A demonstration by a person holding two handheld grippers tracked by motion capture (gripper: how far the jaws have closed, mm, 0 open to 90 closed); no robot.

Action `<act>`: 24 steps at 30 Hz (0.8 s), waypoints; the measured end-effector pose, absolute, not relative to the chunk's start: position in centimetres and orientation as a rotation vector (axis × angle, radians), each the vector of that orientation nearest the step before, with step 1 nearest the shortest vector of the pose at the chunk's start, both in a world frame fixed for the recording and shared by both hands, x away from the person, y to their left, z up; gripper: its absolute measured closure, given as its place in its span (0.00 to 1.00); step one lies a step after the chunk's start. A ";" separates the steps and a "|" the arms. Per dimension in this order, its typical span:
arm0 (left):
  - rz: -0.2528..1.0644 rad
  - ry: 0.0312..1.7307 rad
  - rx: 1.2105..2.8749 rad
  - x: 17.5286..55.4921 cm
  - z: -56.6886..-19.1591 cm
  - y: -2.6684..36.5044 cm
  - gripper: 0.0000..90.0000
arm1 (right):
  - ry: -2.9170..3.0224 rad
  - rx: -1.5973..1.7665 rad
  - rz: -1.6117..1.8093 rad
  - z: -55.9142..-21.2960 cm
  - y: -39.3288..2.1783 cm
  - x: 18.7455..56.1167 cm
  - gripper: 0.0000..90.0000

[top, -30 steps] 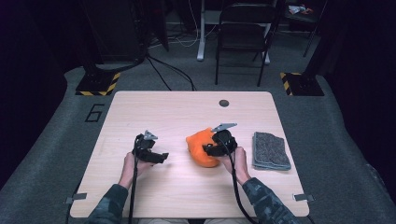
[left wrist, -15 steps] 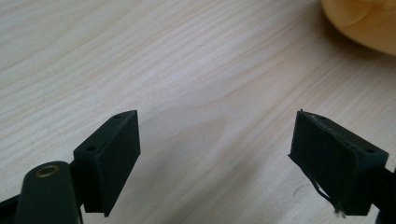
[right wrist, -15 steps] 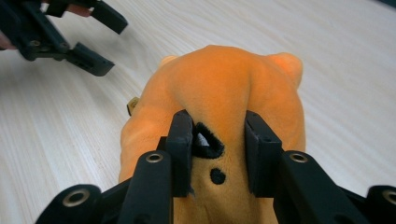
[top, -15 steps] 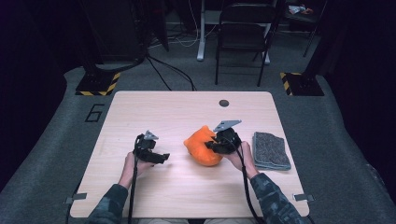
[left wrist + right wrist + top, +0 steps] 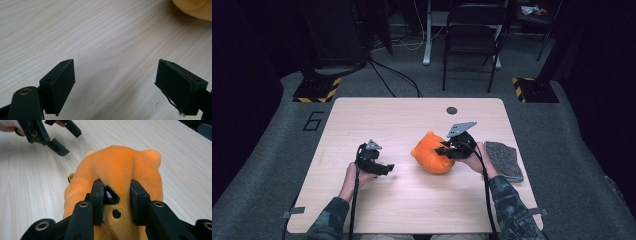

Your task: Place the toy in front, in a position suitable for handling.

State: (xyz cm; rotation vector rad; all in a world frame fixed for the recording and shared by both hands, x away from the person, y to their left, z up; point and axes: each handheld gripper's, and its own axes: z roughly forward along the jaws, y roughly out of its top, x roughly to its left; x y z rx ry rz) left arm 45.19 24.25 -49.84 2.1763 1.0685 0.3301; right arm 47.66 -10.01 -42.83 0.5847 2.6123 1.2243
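Observation:
An orange plush toy (image 5: 430, 155) sits at the middle right of the wooden table (image 5: 412, 120). My right gripper (image 5: 443, 150) has just been closing and is shut on it. In the right gripper view both pads pinch a fold of the orange plush toy (image 5: 117, 167) between them, with my right gripper (image 5: 117, 187) just above two black marks. My left gripper (image 5: 387, 169) rests low at the middle left, open, apart from the toy. In the left gripper view my left gripper (image 5: 116, 75) has bare wood between its jaws, and the toy's edge (image 5: 197, 7) shows at the top right.
A folded grey cloth (image 5: 504, 160) lies by the table's right edge, beside my right hand. A small dark disc (image 5: 452, 110) sits near the far edge. A folding chair (image 5: 472, 45) and cables stand on the floor beyond the table.
My right gripper's jaws have closed onto the plush toy, and the hand has shifted slightly right and up with it. The left gripper has stayed put.

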 end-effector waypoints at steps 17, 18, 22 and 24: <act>0.328 0.939 2.101 44.8 -48.2 23.0 0.17 | 2.566 0.703 1.263 -42.2 -12.2 47.1 0.19; 0.322 0.926 2.089 44.9 -47.9 22.9 0.17 | 2.556 0.714 1.250 -42.0 -12.4 46.8 0.18; 0.315 0.866 2.064 45.2 -46.6 21.6 0.17 | 2.515 0.800 1.173 -42.0 -14.0 45.0 0.16; 0.318 0.855 2.065 45.2 -46.5 21.3 0.17 | 2.509 0.822 1.149 -42.2 -14.3 44.5 0.16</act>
